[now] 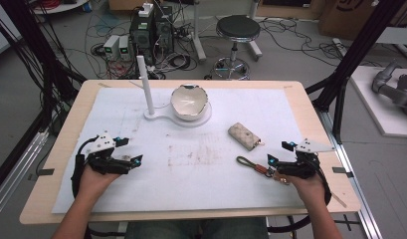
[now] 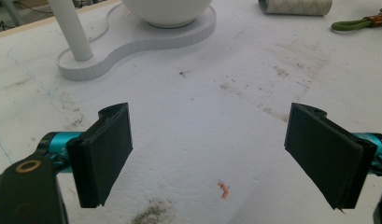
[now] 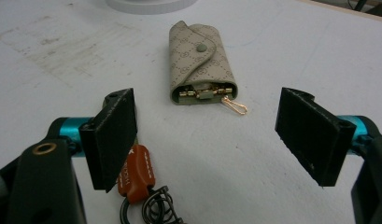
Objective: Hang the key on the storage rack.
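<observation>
black jaws, teal fittings, grey plates

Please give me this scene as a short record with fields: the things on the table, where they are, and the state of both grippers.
surface: white sheet on wooden table
pouch: beige patterned snap-flap key pouch, ahead of right gripper
keyring: green loop keyring with orange leather tab, by right gripper's jaw
stand: white post-and-bowl stand, far centre
left gripper: open, holds nothing
right gripper: open, holds nothing

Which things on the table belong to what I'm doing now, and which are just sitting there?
In play:
- key pouch, beige, snap flap, gold clip at its open end
- key strap, green loop with orange tab, beside the right gripper, whose jaws are open

Lying about:
- white bowl on its stand
- white post
- left gripper, open over bare mat
</observation>
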Tool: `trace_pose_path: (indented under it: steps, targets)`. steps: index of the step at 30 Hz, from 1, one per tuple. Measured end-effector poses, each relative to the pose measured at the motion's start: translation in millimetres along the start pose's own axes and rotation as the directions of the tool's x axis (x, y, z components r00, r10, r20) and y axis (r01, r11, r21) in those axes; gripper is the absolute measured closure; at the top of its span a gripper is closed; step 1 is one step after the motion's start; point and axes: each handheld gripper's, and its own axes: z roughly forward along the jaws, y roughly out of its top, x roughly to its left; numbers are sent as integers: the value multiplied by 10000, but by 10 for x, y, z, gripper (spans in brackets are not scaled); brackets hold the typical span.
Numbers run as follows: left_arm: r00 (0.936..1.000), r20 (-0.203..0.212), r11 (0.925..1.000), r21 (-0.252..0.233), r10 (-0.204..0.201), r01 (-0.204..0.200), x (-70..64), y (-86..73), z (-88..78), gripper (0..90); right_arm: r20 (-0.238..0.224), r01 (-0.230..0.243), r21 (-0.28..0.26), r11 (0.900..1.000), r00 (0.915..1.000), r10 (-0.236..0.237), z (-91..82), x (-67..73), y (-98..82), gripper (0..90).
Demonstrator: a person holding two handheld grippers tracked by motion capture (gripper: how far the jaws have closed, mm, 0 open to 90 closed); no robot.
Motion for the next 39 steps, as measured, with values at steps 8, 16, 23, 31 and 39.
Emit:
trace_pose_path:
  steps: [8, 16, 23, 31, 39]
  targets:
    - [10000, 7, 10000, 2, 19, -19, 4, -1, -6, 150, -284, 265, 210, 9994, 9993, -259, 42, 54, 10, 213]
    - [10000, 61, 10000, 55, 3, -4, -8, -1, 10, 151, -1073, 746, 931, 9929, 9921, -645, 142, 138, -4, 213]
    - [10000, 90, 9999, 131, 30, -31, -4, -7, 16, 151, -1763, 1483, 1742, 9735, 9773, -1174, 237, 189, -45, 213]
    - [9999, 118, 9998, 183, 61, -63, -13, -9, 29, 150, -2546, 2085, 2536, 9446, 9565, -1427, 307, 218, -103, 389]
    - [9998, 157, 9996, 261, 108, -112, -25, -13, 41, 151, -2402, 2102, 2468, 9460, 9590, -1504, 280, 174, -121, 556]
